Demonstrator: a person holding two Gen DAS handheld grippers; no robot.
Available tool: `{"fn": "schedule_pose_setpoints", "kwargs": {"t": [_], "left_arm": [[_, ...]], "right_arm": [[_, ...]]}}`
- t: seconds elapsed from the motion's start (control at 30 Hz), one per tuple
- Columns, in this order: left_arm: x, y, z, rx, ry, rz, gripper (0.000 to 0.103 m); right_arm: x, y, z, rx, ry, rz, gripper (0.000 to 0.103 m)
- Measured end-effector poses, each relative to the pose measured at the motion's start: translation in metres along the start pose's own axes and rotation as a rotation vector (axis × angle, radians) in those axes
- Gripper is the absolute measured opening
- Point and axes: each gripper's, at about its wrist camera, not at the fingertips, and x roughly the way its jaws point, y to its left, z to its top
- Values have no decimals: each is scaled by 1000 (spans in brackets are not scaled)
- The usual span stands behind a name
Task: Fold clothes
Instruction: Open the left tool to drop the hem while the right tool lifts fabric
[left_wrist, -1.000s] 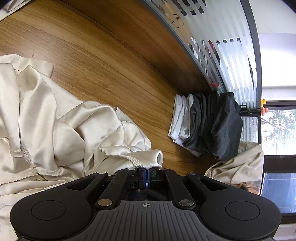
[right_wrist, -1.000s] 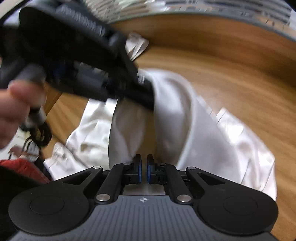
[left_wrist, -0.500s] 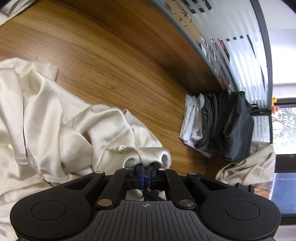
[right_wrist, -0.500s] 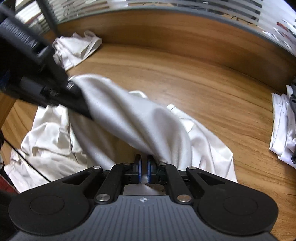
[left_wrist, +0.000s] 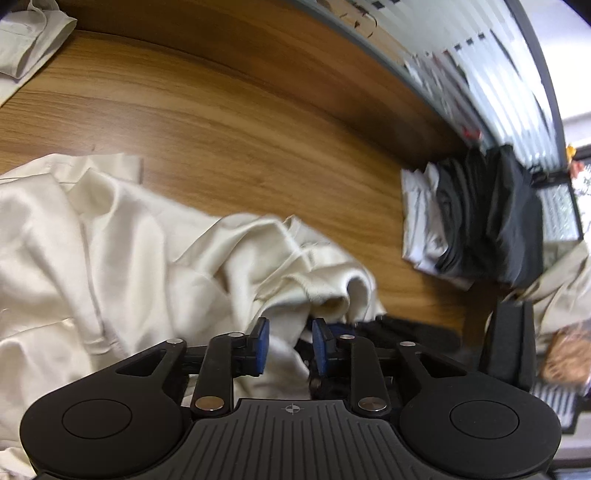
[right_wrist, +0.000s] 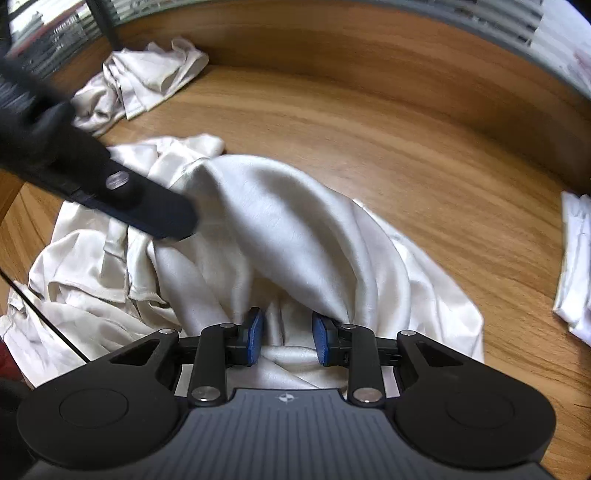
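A cream satin garment (right_wrist: 295, 229) lies crumpled on the wooden table (right_wrist: 424, 140), with one fold humped up in the middle. My right gripper (right_wrist: 288, 341) points down at its near edge. Its jaws are opening, and fabric lies loose between the blue pads (right_wrist: 255, 338) without being pressed. My left gripper (left_wrist: 290, 345) is opening too, over a bunched hem of the same garment (left_wrist: 184, 266); cloth sits in the gap, unpinched. In the right wrist view, the left gripper's black fingers (right_wrist: 147, 206) rest against the garment's left side.
A stack of folded black and white clothes (left_wrist: 476, 221) stands at the table's right end, with a beige garment (left_wrist: 561, 284) beyond it. Another crumpled cream garment (right_wrist: 147, 81) lies at the far left corner. A striped glass partition (left_wrist: 480, 62) runs behind the table.
Both grippers were shut on the cream fabric and now stand parted, so the cloth is let go. The raised fold has sunk toward the table, and the right gripper has come lower.
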Motion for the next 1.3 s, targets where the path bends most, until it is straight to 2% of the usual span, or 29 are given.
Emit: {"fn": "schedule_pose_setpoints", "kwargs": {"t": [0.1, 0.13, 0.17, 0.2, 0.27, 0.47, 0.67, 0.93, 1.03, 1.13, 1.3], "left_arm": [[-6, 2, -11, 52, 0, 44, 32], [-8, 2, -15, 71, -5, 58, 37], [-11, 2, -20, 95, -17, 71, 41], [-15, 2, -25, 124, -35, 84, 43], [-21, 0, -36, 172, -66, 115, 53], [-26, 6, -60, 224, -64, 159, 55], [-31, 3, -78, 290, -55, 147, 56], [-44, -26, -91, 414, -67, 105, 57], [-52, -33, -91, 399, -78, 65, 57], [-62, -36, -88, 347, -94, 15, 57], [-70, -30, -77, 204, -107, -72, 57]], "right_arm": [[12, 2, -1, -30, 51, 43, 31], [15, 3, -2, -41, 63, 55, 26], [15, 4, -2, -43, 60, 62, 12], [13, 4, -3, -39, 62, 76, 5], [5, 4, -4, -32, 61, 103, 3], [-56, 5, -5, -26, -43, 110, 1], [-147, 4, -6, -17, -196, 55, 1], [-249, -7, -1, 20, -373, -51, 1], [-279, -9, -1, 37, -438, -62, 1], [-295, -7, -1, 34, -463, -50, 1], [-267, 0, -16, 51, -400, -1, 1]]}}
